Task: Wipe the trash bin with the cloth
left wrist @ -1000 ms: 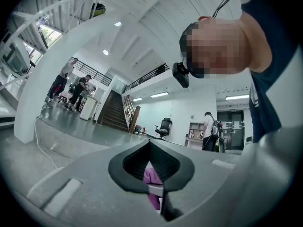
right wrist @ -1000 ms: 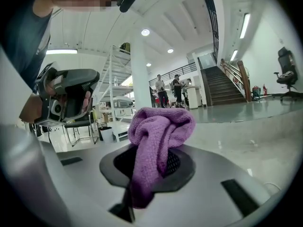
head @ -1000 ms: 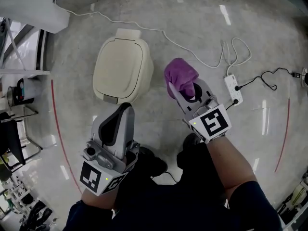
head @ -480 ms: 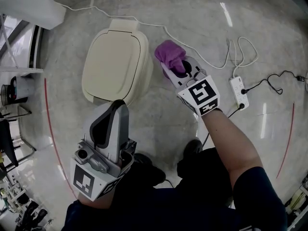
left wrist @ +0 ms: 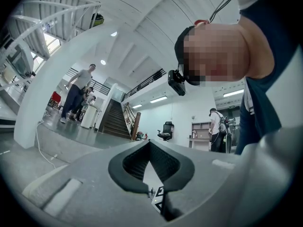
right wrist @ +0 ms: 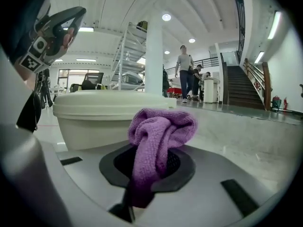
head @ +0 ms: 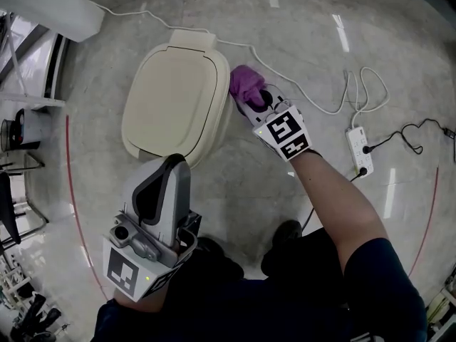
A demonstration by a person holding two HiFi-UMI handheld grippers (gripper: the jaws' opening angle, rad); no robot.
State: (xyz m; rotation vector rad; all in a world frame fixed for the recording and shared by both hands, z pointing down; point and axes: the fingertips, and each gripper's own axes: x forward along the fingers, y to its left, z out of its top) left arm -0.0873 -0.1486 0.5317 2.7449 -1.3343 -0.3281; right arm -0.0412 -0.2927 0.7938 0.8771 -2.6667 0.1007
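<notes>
A cream trash bin (head: 174, 102) with a closed lid stands on the grey floor. My right gripper (head: 251, 98) is shut on a purple cloth (head: 246, 84), which sits right beside the bin's right side, close to its rim. In the right gripper view the cloth (right wrist: 158, 136) bunches out of the jaws with the bin (right wrist: 102, 117) just behind it. My left gripper (head: 167, 191) is held up near the bin's near edge, jaws together and holding nothing; its own view shows only the hall and the person above.
A white power strip (head: 358, 150) with black and white cables lies on the floor to the right. A white cable (head: 285, 70) runs behind the bin. Red lines curve across the floor at left and right. A white structure (head: 43, 9) stands at the far left.
My right gripper has carried the purple cloth forward and left, from the open floor up to the bin's right side. The left gripper has stayed low at the left.
</notes>
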